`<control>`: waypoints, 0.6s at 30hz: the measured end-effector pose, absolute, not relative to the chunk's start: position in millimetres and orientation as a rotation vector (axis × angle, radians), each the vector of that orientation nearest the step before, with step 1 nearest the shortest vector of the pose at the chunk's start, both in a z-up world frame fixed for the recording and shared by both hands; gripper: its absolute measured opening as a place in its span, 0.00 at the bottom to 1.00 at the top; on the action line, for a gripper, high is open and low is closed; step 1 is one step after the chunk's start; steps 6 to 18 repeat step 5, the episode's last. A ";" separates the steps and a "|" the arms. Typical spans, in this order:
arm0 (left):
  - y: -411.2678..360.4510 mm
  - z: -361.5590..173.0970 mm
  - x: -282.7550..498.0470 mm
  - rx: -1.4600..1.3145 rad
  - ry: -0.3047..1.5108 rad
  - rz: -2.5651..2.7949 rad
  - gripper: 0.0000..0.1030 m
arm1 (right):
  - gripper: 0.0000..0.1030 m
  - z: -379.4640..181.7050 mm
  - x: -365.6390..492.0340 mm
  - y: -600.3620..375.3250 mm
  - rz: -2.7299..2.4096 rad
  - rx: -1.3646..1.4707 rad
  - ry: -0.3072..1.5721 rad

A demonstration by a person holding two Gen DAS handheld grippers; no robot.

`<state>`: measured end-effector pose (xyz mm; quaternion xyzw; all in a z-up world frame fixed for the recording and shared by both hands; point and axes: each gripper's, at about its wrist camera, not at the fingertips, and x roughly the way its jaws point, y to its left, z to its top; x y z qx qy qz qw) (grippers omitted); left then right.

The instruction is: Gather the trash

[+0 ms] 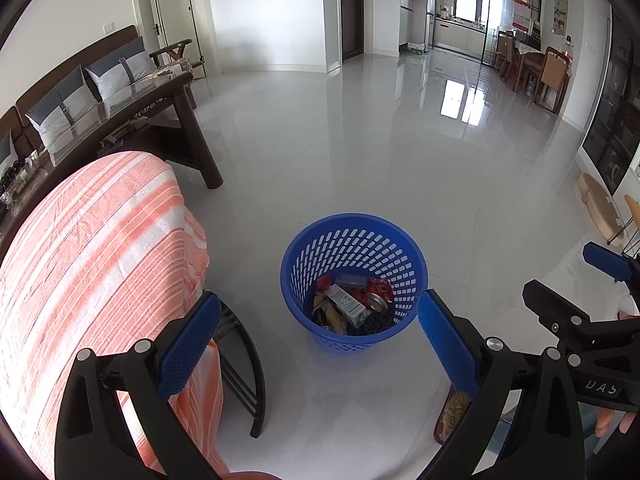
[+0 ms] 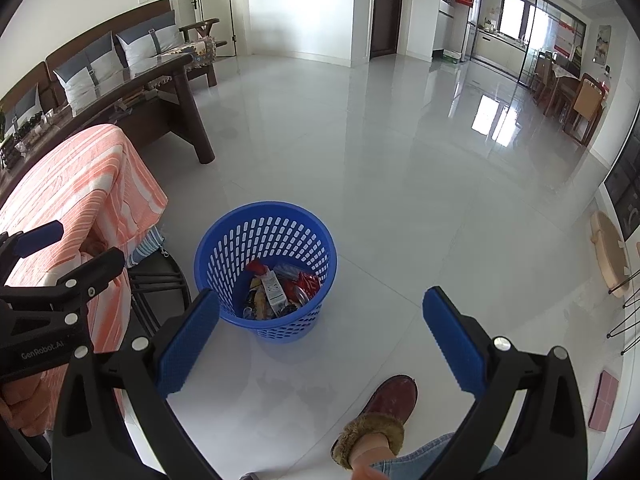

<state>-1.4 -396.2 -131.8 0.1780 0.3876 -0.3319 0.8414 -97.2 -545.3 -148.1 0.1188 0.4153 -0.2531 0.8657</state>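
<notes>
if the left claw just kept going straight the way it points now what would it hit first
Most likely the blue basket, which sits on the floor centred between the open left claw fingers; it would probably meet the near rim or the trash inside. Depth is unclear, though nothing shows in between.

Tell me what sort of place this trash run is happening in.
Most likely a home's open living room. A wooden sofa with cushions lines one wall, a dining table with chairs stands far right, and a kitchen shows behind glass doors. A blue basket of trash stands on the tiled floor.

Left tongs (image 1: pixel 320 336) spread wide, right tongs (image 2: pixel 322 340) likewise, both empty
</notes>
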 end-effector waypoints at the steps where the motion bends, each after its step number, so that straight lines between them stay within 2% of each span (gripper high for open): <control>1: -395.9 -131.8 -0.9 0.370 0.832 -0.716 0.95 | 0.96 -148.4 -97.5 -546.0 -0.531 0.250 0.870; 18: -396.2 -128.1 -2.9 0.382 0.818 -0.719 0.95 | 0.96 -149.2 -98.3 -548.1 -0.541 0.249 0.873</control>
